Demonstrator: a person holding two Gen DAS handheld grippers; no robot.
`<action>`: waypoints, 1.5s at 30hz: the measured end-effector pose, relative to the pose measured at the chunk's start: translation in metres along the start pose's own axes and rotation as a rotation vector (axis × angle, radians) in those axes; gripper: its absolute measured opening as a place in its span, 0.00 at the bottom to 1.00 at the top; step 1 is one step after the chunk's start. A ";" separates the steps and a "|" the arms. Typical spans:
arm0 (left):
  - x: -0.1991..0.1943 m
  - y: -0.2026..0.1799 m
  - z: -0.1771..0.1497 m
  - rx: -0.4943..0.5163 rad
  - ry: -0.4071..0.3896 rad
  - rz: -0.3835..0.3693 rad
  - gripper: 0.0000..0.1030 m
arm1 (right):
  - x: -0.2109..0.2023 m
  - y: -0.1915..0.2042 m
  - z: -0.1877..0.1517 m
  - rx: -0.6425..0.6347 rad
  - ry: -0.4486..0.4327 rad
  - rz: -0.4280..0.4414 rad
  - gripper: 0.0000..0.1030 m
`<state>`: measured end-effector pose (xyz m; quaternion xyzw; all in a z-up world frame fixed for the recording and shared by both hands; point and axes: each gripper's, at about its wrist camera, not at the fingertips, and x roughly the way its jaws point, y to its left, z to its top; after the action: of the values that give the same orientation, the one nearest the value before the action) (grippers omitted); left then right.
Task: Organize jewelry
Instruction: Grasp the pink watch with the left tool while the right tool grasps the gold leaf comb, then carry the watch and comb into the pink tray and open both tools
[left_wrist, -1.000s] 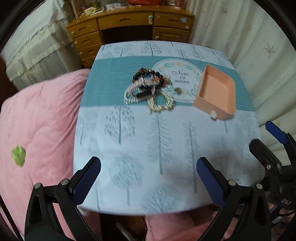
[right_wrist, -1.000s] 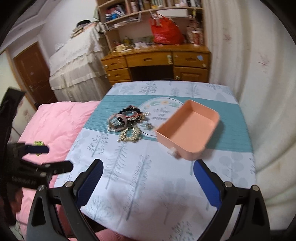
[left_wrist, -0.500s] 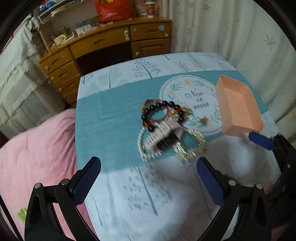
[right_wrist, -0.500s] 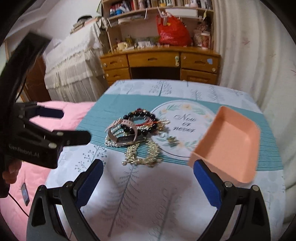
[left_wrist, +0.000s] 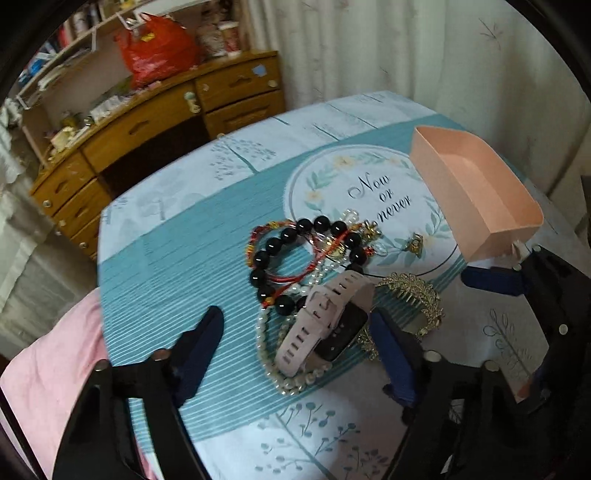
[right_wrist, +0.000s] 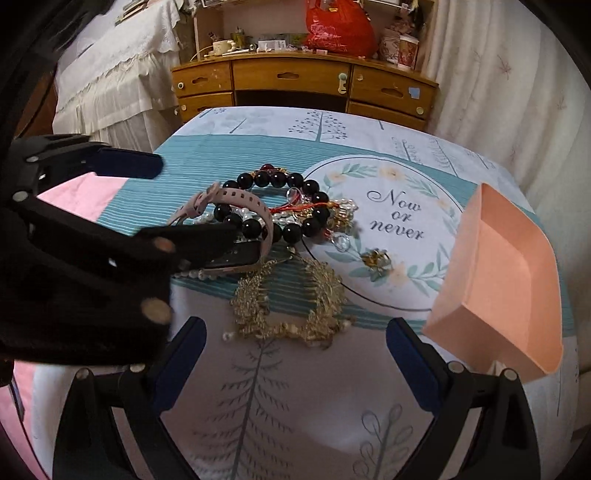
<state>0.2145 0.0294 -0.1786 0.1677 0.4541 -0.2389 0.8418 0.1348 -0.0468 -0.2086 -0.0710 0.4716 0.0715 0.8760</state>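
A jewelry pile lies mid-table: a pink-strapped watch (left_wrist: 325, 325), a black bead bracelet (left_wrist: 306, 254), a pearl string (left_wrist: 280, 373), red cord, a gold comb (left_wrist: 417, 295) and a small gold charm (left_wrist: 415, 243). My left gripper (left_wrist: 299, 339) is open, its fingers either side of the watch. An empty pink tray (left_wrist: 476, 192) stands to the right. In the right wrist view, my right gripper (right_wrist: 295, 339) is open just in front of the gold comb (right_wrist: 291, 306), with the tray (right_wrist: 506, 280) at right and the left gripper (right_wrist: 129, 206) over the watch (right_wrist: 236, 221).
The table (right_wrist: 288, 398) wears a tree-print cloth with a teal band. A pink quilt (left_wrist: 48, 369) lies to its left. A wooden desk (right_wrist: 303, 81) with clutter stands behind, and curtains (right_wrist: 498, 85) hang on the right.
Both grippers have moved forward to the pile. The left one has come down around the watch; the right one has closed in on the gold comb.
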 end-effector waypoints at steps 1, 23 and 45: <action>0.003 0.001 0.000 0.000 0.006 -0.003 0.59 | 0.002 0.002 0.001 -0.011 -0.002 -0.005 0.96; -0.039 0.027 0.003 -0.216 0.008 -0.108 0.14 | 0.018 -0.004 0.010 0.012 0.037 0.092 0.74; -0.150 -0.020 0.050 -0.518 -0.059 0.113 0.14 | -0.105 -0.080 0.043 0.026 -0.141 0.268 0.74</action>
<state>0.1661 0.0251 -0.0270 -0.0352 0.4655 -0.0723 0.8814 0.1283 -0.1235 -0.0932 0.0092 0.4152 0.1866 0.8903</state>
